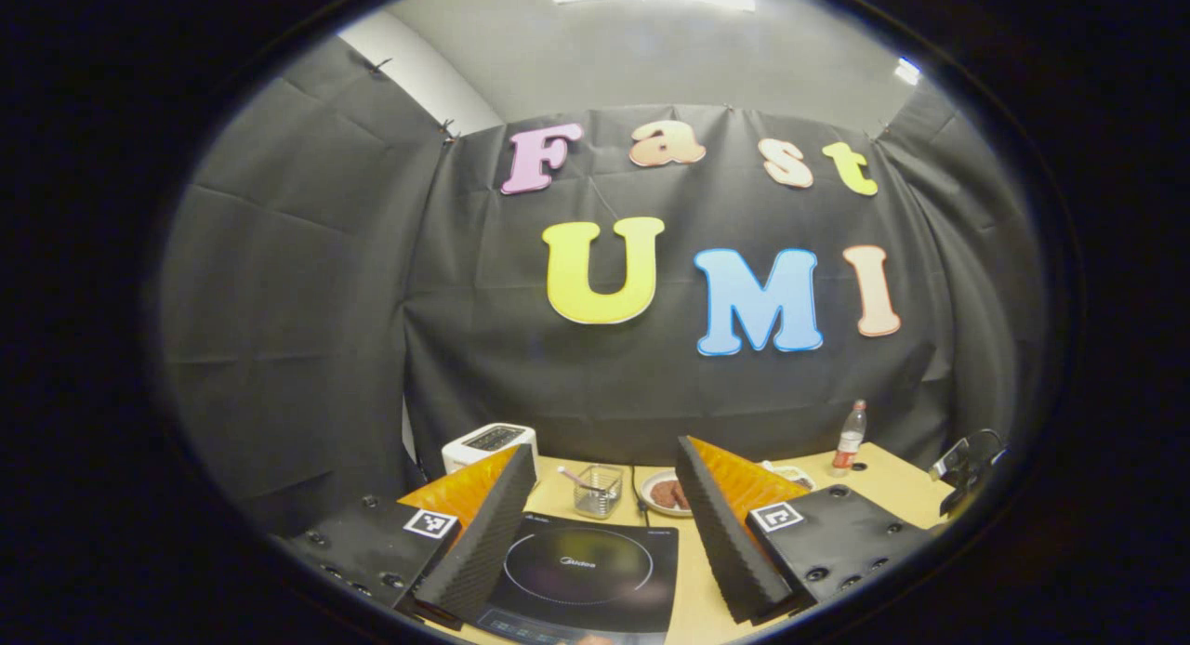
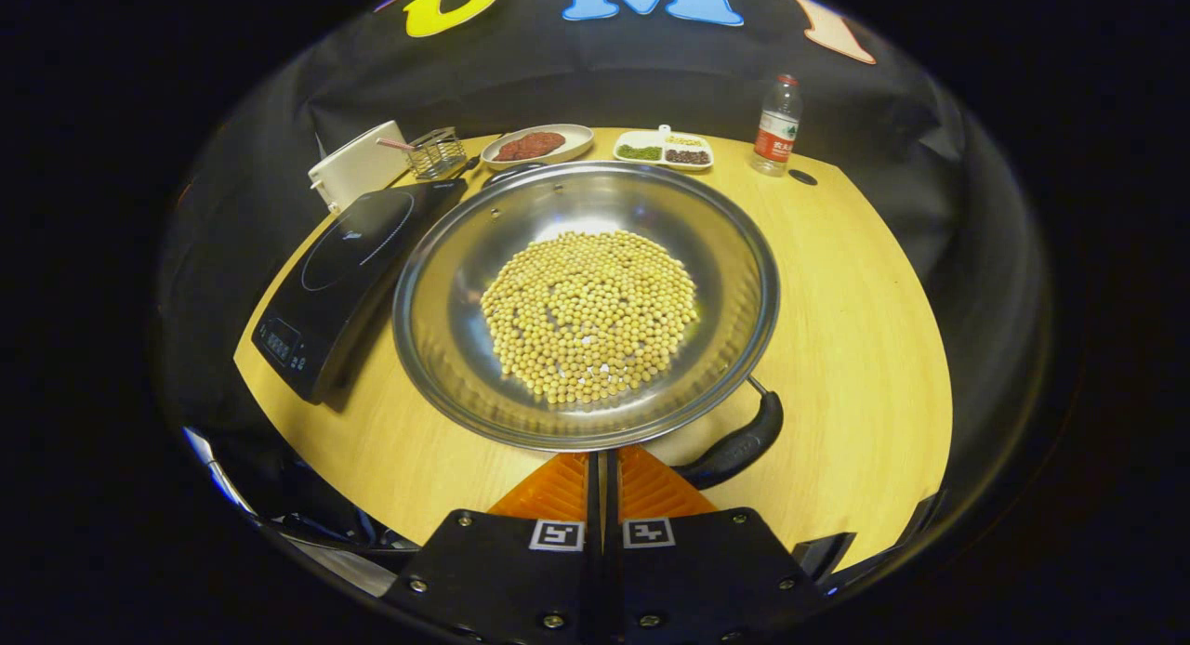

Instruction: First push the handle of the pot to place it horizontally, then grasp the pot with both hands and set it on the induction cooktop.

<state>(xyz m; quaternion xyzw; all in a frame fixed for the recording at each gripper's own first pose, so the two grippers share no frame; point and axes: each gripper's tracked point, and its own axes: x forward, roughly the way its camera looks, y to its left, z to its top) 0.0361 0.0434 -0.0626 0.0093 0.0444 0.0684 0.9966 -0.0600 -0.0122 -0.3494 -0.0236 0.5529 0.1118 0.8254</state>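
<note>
Right gripper view: the pot (image 2: 586,301), a wide steel pan holding soybeans (image 2: 590,315), sits on the table (image 2: 855,283) just right of the cooktop (image 2: 349,264). Its near rim hides the tips of the right gripper (image 2: 604,468), whose fingers lie pressed together with nothing between them. The handle (image 2: 739,445) leaves the rim at lower right and runs obliquely toward the gripper, its near end beside the right finger.

Left gripper view: the left gripper (image 1: 604,524) is spread wide and empty above the cooktop (image 1: 581,571), whose near edge is cut off. Behind stand a toaster (image 1: 488,443), a wire basket (image 1: 598,490), a plate (image 1: 665,492) and a bottle (image 1: 849,438).
</note>
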